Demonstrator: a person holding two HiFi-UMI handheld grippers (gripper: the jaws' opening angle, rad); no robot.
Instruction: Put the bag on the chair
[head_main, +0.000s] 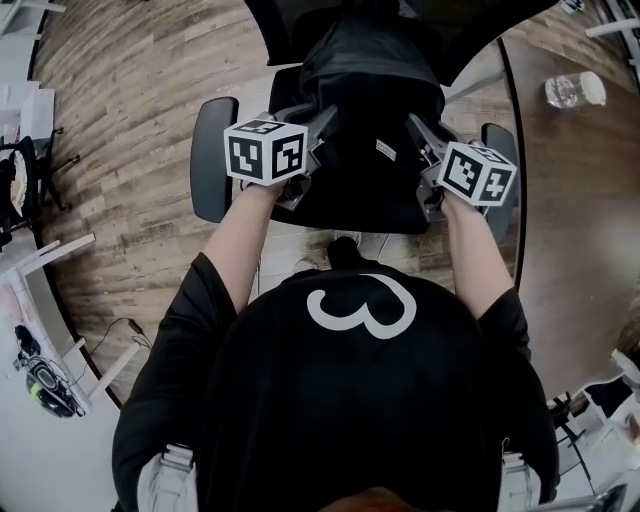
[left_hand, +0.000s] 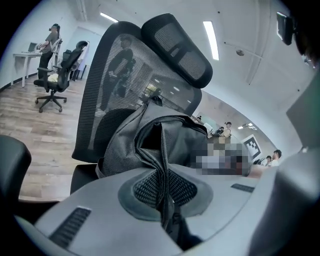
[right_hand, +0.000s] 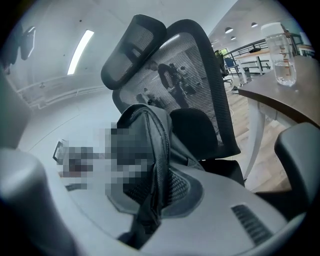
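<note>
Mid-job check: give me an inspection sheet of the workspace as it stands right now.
Surface: chair seat hidden under the black bag; wooden floor around it.
Job's things: black bag between the armrests, in front of the mesh backrest; whether it rests on the seat cannot be told.
Clutter: water bottle on the brown table.
Grippers: left gripper shut on bag fabric; right gripper shut on bag fabric.
Cables: one cable on the floor at the person's left.
Surroundings: second office chair and a standing person at a desk.
</note>
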